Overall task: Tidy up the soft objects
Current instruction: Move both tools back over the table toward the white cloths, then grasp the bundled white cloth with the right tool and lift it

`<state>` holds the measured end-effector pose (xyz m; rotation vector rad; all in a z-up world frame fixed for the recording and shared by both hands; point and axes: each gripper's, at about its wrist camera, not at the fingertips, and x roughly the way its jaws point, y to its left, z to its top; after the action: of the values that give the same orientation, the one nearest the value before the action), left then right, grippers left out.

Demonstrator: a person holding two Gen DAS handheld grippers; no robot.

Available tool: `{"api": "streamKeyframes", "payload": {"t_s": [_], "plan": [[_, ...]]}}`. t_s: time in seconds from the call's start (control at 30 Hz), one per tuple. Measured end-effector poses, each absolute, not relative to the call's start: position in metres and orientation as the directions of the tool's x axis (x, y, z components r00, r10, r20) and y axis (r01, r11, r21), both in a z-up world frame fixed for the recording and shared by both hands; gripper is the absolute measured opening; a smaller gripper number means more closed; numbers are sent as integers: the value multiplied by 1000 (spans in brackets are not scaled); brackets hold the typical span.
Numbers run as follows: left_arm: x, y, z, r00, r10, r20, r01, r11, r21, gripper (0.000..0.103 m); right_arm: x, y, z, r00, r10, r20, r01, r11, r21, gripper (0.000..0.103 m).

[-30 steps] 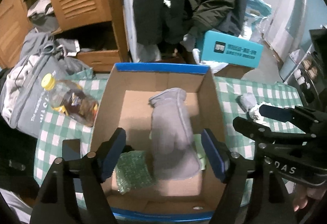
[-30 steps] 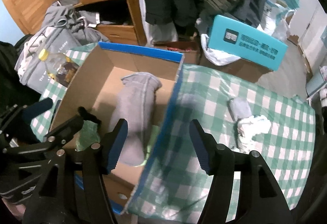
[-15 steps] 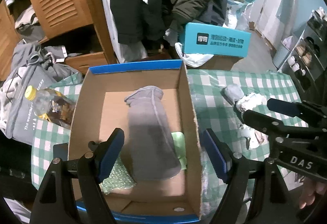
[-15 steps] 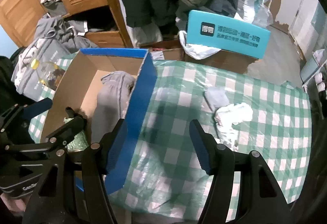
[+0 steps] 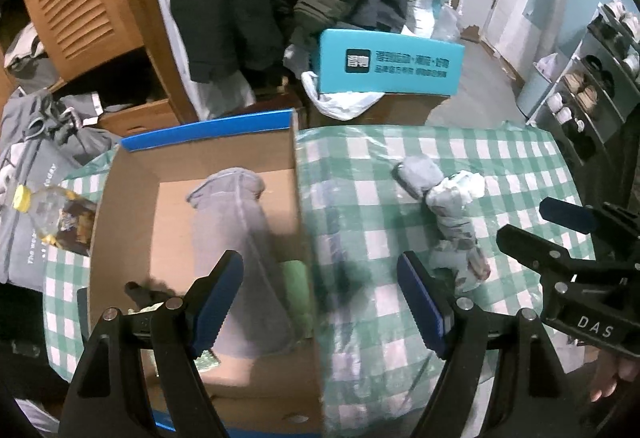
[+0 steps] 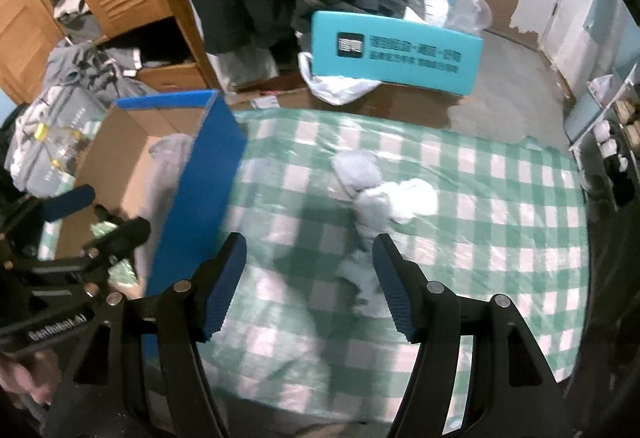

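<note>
Now, box: the cardboard box [image 5: 132, 222] on the left holds a grey mitten [image 5: 236, 238], a green cloth [image 5: 296, 294] and green bubble wrap [image 5: 204, 358].
Left gripper [image 5: 320, 302]: jaws apart, empty, straddling the box's right wall.
Right gripper [image 6: 308, 286]: jaws apart, empty, above the checked tablecloth [image 6: 500, 198].
Loose items: grey roll [image 6: 358, 168] and white socks [image 6: 412, 200] lie right of the box, touching.
Left view only: bottle [image 5: 52, 218] far left.

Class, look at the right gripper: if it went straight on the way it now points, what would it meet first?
Probably the checked tablecloth, just short of the pale bundle of soft cloths. The right gripper is open and empty, and nothing stands between it and the cloth; depth is hard to judge.
</note>
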<state>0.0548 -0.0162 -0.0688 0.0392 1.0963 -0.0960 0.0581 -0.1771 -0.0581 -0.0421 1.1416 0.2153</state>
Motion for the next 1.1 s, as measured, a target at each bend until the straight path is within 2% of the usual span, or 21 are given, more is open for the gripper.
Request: {"api": "streamKeyframes", "payload": {"t_s": [0.43, 1.1], "plan": [[83, -64, -100, 368, -64, -928, 142, 990, -12, 81, 74, -233, -82, 306, 93, -948, -195, 980, 34, 65], [116, -100, -165, 258, -37, -966, 174, 985, 9, 81, 104, -262, -154, 235, 176, -956, -152, 978, 142, 65]]}}
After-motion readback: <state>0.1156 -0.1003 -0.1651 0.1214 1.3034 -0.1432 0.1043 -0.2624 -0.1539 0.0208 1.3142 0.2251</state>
